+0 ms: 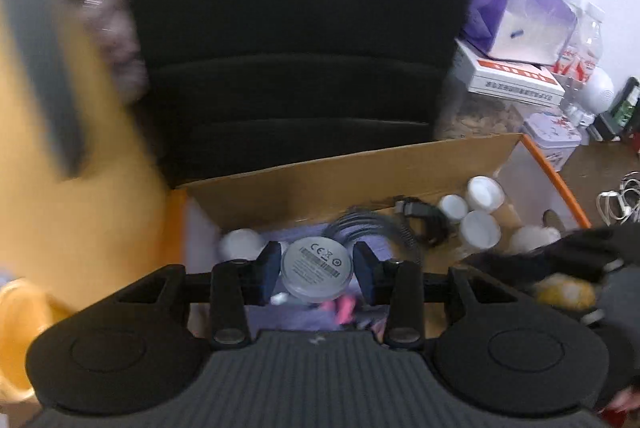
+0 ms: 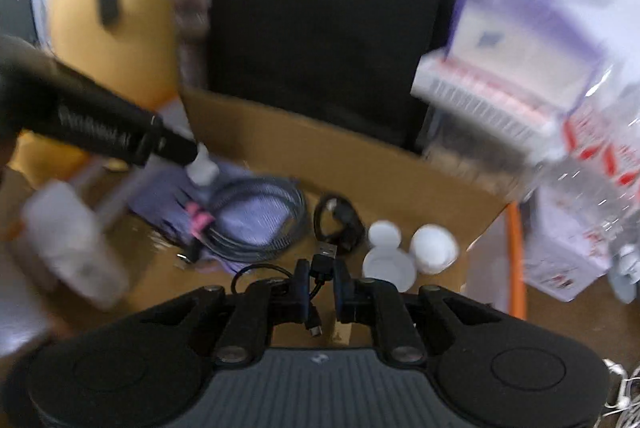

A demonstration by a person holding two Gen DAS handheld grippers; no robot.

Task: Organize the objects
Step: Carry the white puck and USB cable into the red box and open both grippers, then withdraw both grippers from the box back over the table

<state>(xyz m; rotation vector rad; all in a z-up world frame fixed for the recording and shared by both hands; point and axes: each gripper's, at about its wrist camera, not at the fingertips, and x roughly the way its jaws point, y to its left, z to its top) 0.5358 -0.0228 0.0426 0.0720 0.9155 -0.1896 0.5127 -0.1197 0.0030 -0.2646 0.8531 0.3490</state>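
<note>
My left gripper [image 1: 317, 270] is shut on a round grey puck-shaped device [image 1: 316, 270] with a printed label, held over an open cardboard box [image 1: 352, 168]. My right gripper [image 2: 321, 280] is shut on a thin black USB cable [image 2: 323, 262], its plug sticking up between the fingers, also over the box [image 2: 360, 164]. Inside the box lie a coiled grey cable [image 2: 256, 216], a coiled black cable [image 2: 338, 222], white-capped bottles [image 2: 400, 248] and a purple cloth [image 2: 240, 212]. The other gripper's black handle [image 2: 100, 124] shows at left in the right wrist view.
A black chair back [image 1: 296, 28] stands right behind the box. A yellow object [image 1: 60, 188] is at left. Stacked boxes and purple packaging [image 1: 516, 40], water bottles [image 2: 592, 148] and white cords [image 1: 616, 200] crowd the right side.
</note>
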